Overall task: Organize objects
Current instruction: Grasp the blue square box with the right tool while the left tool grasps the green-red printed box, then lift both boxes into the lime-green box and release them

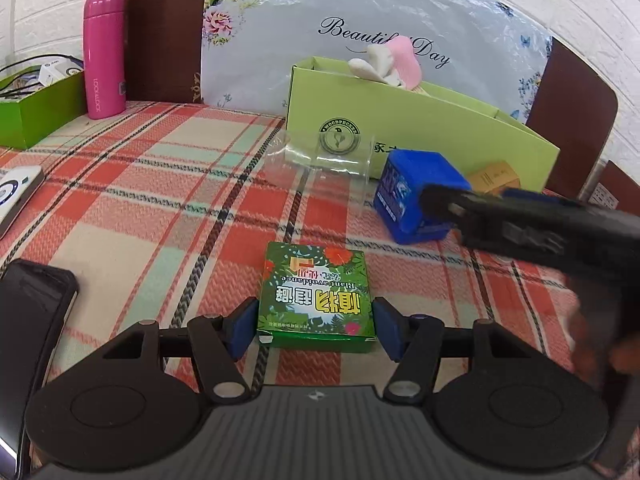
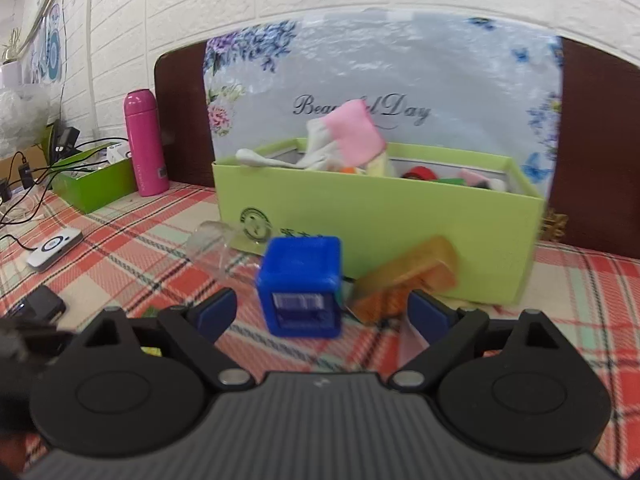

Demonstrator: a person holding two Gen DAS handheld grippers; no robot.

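Note:
A flat green leaf-print box (image 1: 317, 295) lies on the plaid tablecloth between the fingers of my left gripper (image 1: 316, 328); the jaws are open with a small gap on each side. A blue cube (image 2: 302, 286) sits between the open fingers of my right gripper (image 2: 320, 312), not touching them; it also shows in the left wrist view (image 1: 416, 196). The right gripper reaches the cube from the right in the left wrist view (image 1: 444, 204). A light green open box (image 2: 376, 220) behind holds socks and small items.
A clear plastic cup (image 1: 320, 156) lies on its side before the light green box (image 1: 420, 128). An orange packet (image 2: 404, 276) leans beside the cube. A pink flask (image 1: 103, 52), a green tray (image 1: 36, 108), a white device (image 2: 54, 250) and a black phone (image 1: 28, 340) are at the left.

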